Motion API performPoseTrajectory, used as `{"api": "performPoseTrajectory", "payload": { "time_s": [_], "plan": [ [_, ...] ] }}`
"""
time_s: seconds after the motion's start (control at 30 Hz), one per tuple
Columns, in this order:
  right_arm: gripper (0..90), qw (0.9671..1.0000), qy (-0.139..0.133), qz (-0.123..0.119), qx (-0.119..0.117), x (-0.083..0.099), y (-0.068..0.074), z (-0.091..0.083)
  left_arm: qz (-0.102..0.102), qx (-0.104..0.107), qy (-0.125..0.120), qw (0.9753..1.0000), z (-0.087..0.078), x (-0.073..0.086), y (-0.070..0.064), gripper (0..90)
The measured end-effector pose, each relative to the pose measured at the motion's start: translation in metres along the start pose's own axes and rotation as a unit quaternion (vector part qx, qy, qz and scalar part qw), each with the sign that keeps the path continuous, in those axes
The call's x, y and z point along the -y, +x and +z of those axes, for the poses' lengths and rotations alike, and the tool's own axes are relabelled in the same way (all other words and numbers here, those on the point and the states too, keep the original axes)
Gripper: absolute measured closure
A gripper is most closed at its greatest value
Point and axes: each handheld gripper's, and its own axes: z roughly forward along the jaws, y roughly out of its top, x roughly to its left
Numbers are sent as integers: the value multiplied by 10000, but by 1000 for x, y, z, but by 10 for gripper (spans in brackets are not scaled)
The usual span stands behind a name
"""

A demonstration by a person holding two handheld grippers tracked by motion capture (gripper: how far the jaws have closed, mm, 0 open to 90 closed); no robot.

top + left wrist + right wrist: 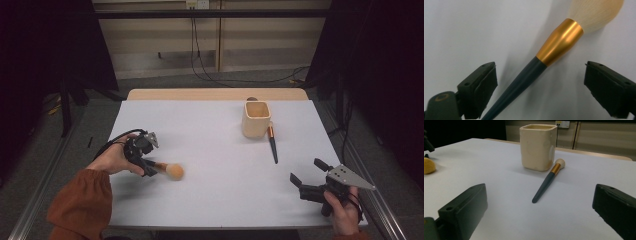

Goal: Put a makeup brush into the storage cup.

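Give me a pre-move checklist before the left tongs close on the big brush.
1. Left tongs open: ok.
2. Big brush handle lies between the jaws: ok.
3. Handle centred between the jaws: not ok, it sits nearer the left jaw in the left gripper view.
4. Right tongs open and well away from the brush: ok.
5. Small brush and cup well away from the grasp: ok.
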Motion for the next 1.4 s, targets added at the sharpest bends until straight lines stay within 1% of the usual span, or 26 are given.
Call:
{"api": "performPoseTrajectory", "payload": {
  "time_s": [0.03, 0.1, 0.13, 0.2, 0.23, 0.27, 0.33, 0.4, 0.47, 0.53, 0.63, 0.67, 0.73, 0.77, 0.83, 0.9, 0.93, 0.97, 1.07, 1.1, 1.13, 1.17, 1.2, 1.23, 1.37, 1.4],
  "plan": [
    [0, 10000, 0, 3, 0, 0, 0, 0, 0, 0, 0, 10000, 0, 0, 0, 125],
    [0, 10000, 0, -2, -5, 0, 0, 0, 34, 3, 80, 10000, 3, -1, 1, 210],
    [0, 10000, 2, 7, -12, 0, 0, 0, -51, -8, 73, 10000, 3, -1, 3, 228],
    [0, 10000, -6, 19, -7, 0, 0, 0, -27, 29, 80, 10000, 4, 0, 3, 272],
    [0, 10000, -7, 17, -9, 0, 0, 0, -53, 90, 137, 9999, 5, 0, 3, 272],
    [0, 10000, -3, 2, -16, 0, 0, -1, -23, 83, 232, 9997, 8, 0, 2, 302],
    [0, 10000, -8, -9, -15, 0, 0, -1, -31, 118, 221, 9997, 9, -1, 2, 314],
    [0, 10000, -4, 14, -6, 0, 0, 0, -13, 128, 240, 9996, 11, -3, 2, 360],
    [0, 10000, 2, 10, -12, 0, 1, 0, 25, 126, 346, 9993, 13, -5, 3, 379],
    [0, 10000, 1, -11, -18, 0, 1, 0, -128, 111, 263, 9995, 13, -4, 4, 393],
    [0, 10000, -5, 5, -8, 0, 0, 0, -132, 120, 292, 9994, 13, -4, 5, 421],
    [0, 10000, -2, 4, -11, 0, 0, 0, -173, 99, 301, 9993, 14, -5, 4, 428],
    [0, 10000, 0, -1, -15, 0, 0, 0, -163, 98, 367, 9991, 14, -7, 5, 442],
    [0, 10000, 6, -15, -30, 0, 1, 0, -230, 88, 421, 9988, 14, -8, 6, 454],
    [0, 10000, 13, -16, -27, 0, 1, 0, -300, 75, 396, 9987, 14, -8, 5, 461],
    [0, 10000, 12, -3, -27, 0, 0, 0, -316, 73, 380, 9988, 14, -7, 5, 466],
    [0, 10000, 15, -6, -20, 0, 0, 0, -265, 118, 477, 9984, 13, -9, 6, 470],
    [0, 10000, 15, -9, -17, 0, 0, 0, -253, 71, 472, 9985, 14, -9, 6, 476],
    [0, 10000, 16, -4, -20, 0, 0, 0, -274, 116, 554, 9980, 14, -11, 6, 514],
    [0, 10000, 30, -7, -24, 0, 0, 0, -227, 113, 624, 9977, 14, -12, 6, 524],
    [0, 10000, 30, -7, -24, 0, 0, 0, -229, 92, 625, 9977, 14, -13, 5, 524],
    [0, 10000, 34, 0, -26, 0, 1, 0, -164, 105, 669, 9976, 14, -15, 4, 561],
    [0, 10000, 34, 0, -26, 0, 1, 0, -142, 145, 723, 9972, 14, -16, 4, 561],
    [0, 10000, 31, 6, -25, 0, 0, 0, -87, 170, 742, 9971, 14, -17, 3, 598],
    [0, 10000, 36, -3, -11, 1, -1, 0, -62, 212, 778, 9967, 14, -18, 2, 632],
    [0, 10000, 31, -2, -9, 1, 0, 0, 1, 185, 760, 9969, 14, -18, 0, 664]
  ]
}}
